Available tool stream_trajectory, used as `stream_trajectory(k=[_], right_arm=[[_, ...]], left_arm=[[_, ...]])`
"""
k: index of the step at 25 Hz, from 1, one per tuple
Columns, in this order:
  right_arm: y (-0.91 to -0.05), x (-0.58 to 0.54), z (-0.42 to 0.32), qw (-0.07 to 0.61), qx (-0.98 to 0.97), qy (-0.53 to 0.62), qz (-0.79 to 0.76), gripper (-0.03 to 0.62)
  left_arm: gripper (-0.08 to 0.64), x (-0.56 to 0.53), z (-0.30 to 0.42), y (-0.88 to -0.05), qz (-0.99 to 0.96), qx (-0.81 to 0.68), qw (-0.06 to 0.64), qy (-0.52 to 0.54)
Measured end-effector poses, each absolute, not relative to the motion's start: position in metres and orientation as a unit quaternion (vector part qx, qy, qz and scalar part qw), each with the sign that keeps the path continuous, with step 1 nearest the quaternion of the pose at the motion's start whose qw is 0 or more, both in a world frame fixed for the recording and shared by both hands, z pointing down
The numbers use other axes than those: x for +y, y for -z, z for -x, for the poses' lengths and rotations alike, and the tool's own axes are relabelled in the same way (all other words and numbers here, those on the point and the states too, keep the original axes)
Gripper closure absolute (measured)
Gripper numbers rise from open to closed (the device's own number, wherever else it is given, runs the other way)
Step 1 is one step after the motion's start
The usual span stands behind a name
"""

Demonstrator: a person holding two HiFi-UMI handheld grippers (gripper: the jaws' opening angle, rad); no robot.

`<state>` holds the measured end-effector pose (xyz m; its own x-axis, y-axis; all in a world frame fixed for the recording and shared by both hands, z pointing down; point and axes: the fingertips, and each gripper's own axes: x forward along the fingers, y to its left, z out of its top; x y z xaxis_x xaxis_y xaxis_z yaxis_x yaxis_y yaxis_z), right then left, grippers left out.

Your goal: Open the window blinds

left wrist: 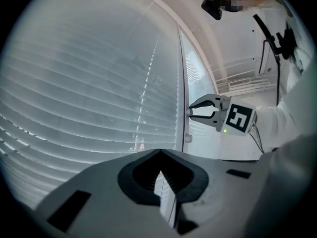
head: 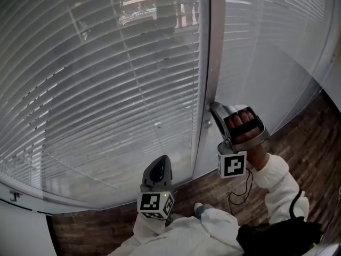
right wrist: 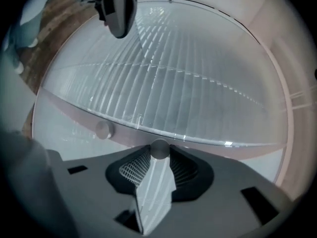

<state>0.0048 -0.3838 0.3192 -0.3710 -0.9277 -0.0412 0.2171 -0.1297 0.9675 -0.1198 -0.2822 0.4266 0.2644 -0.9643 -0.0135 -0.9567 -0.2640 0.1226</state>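
White slatted blinds (head: 101,95) cover the large left pane, their slats tilted nearly flat; a second set (head: 266,41) covers the right pane. On the upright frame (head: 213,47) between the panes are two small round knobs. My right gripper (head: 212,107) is at the frame, shut on the upper knob (right wrist: 159,148), and the left gripper view shows its fingertips (left wrist: 193,108) pinching there. The lower knob (head: 207,124) is free. My left gripper (head: 159,167) hangs lower, shut on nothing and pointing at the left blinds (left wrist: 89,93), apart from them.
A white sill (head: 32,196) runs under the left window. Dark wood flooring (head: 303,137) lies below right. A black cable (head: 240,193) dangles from my right gripper. My white sleeves fill the bottom of the head view.
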Motion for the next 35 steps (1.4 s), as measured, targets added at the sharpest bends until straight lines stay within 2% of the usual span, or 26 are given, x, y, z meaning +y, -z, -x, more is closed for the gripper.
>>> stream_trajectory(k=[3,5,7,8,10,13,14,16,30,32,35], right_arm=[[-0.319,-0.384,-0.004,0.402,-0.549,0.63,-0.375,0.468],[-0.318,-0.383,-0.004,0.357,-0.629,0.547,-0.421,0.469],[-0.317,-0.379,-0.007,0.285,-0.721,0.418,-0.475,0.465],[-0.316,-0.377,-0.012,0.226,-0.769,0.327,-0.5,0.462],[-0.315,-0.376,-0.023,0.059,-0.85,0.08,-0.517,0.462],[-0.31,-0.38,-0.028,-0.207,-0.827,-0.321,-0.413,0.462],[-0.31,-0.384,-0.026,-0.266,-0.788,-0.409,-0.376,0.462],[-0.315,-0.395,-0.022,-0.325,-0.731,-0.488,-0.349,0.462],[-0.316,-0.403,-0.022,-0.349,-0.695,-0.501,-0.379,0.463],[-0.315,-0.405,-0.022,-0.329,-0.722,-0.47,-0.386,0.463],[-0.31,-0.405,-0.019,-0.263,-0.785,-0.377,-0.415,0.463]], left_arm=[[0.56,-0.283,0.126,-0.424,-0.792,-0.608,0.042,0.044],[0.561,-0.283,0.133,-0.423,-0.791,-0.609,0.04,0.045],[0.56,-0.282,0.142,-0.423,-0.791,-0.609,0.04,0.046],[0.56,-0.282,0.145,-0.423,-0.791,-0.608,0.04,0.047],[0.561,-0.283,0.149,-0.423,-0.793,-0.606,0.042,0.048],[0.561,-0.29,0.147,-0.425,-0.8,-0.596,0.049,0.051],[0.561,-0.294,0.145,-0.425,-0.803,-0.592,0.052,0.052],[0.56,-0.3,0.142,-0.426,-0.809,-0.583,0.055,0.054],[0.56,-0.291,0.144,-0.434,-0.811,-0.578,0.058,0.063],[0.561,-0.293,0.146,-0.434,-0.809,-0.581,0.059,0.063],[0.56,-0.294,0.143,-0.435,-0.811,-0.579,0.058,0.062]])
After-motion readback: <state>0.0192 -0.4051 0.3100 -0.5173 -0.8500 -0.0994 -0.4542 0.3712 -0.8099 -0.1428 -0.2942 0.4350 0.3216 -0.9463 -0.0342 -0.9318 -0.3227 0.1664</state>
